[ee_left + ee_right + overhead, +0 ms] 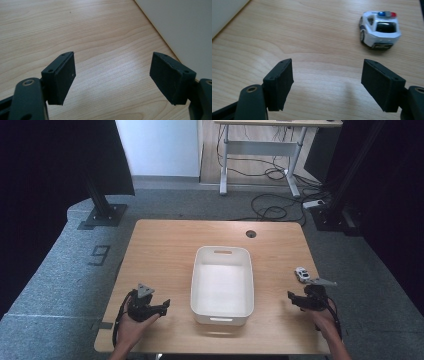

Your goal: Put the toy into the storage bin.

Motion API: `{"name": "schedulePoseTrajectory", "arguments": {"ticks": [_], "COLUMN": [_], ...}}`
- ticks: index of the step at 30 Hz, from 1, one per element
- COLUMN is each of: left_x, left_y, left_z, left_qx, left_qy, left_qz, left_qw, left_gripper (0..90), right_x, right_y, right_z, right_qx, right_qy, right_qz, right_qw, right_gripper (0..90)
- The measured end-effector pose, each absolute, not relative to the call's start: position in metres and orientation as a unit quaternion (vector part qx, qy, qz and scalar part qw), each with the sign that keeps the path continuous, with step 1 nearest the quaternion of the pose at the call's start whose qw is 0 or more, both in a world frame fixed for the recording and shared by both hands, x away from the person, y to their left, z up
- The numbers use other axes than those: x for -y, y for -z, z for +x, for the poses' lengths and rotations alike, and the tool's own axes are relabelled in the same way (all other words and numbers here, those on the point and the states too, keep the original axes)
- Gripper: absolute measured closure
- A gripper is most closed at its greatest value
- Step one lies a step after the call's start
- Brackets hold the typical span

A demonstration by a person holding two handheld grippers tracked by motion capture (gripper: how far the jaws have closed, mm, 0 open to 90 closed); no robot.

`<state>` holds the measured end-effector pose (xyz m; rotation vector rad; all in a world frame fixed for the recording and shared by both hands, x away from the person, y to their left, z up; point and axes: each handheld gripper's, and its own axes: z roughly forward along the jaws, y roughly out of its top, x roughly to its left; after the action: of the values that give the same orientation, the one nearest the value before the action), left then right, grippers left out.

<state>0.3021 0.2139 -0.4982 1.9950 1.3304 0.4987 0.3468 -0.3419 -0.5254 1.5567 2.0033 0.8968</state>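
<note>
High view: the small white toy police car (301,275) sits on the light wooden table (165,245) near its right edge, just beyond the right gripper (295,299), not touching it. That gripper's jaws gape wide, empty. The left gripper (162,306) is wide too, holding nothing, beside the white rectangular plastic tub (222,315) at centre.

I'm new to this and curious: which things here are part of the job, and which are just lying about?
Part of the job:
toy police car
white bin
right gripper
left gripper

Just about:
desk
floor cables
black stands
</note>
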Motion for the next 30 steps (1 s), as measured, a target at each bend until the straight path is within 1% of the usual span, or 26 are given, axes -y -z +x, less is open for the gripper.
{"name": "schedulePoseTrajectory", "arguments": {"ticks": [13, 20, 30], "left_x": [-0.215, -0.215, -0.215], "left_y": [0.499, 0.499, 0.501], "left_z": [0.303, 0.303, 0.304], "left_qx": [-0.51, -0.51, -0.511], "left_qy": [-0.186, -0.183, -0.183], "left_qz": [0.77, 0.772, 0.773], "left_qw": [0.335, 0.333, 0.329], "left_gripper": [21.2, 21.2, 21.1], "right_x": [0.361, 0.369, 0.375], "right_y": [0.523, 0.523, 0.517], "right_z": [0.352, 0.356, 0.363], "right_qx": [-0.702, -0.693, -0.681], "right_qy": [-0.319, -0.319, -0.325], "right_qz": [0.592, 0.598, 0.605], "right_qw": [0.235, 0.246, 0.255], "right_gripper": [21.8, 25.2, 26.2]}}
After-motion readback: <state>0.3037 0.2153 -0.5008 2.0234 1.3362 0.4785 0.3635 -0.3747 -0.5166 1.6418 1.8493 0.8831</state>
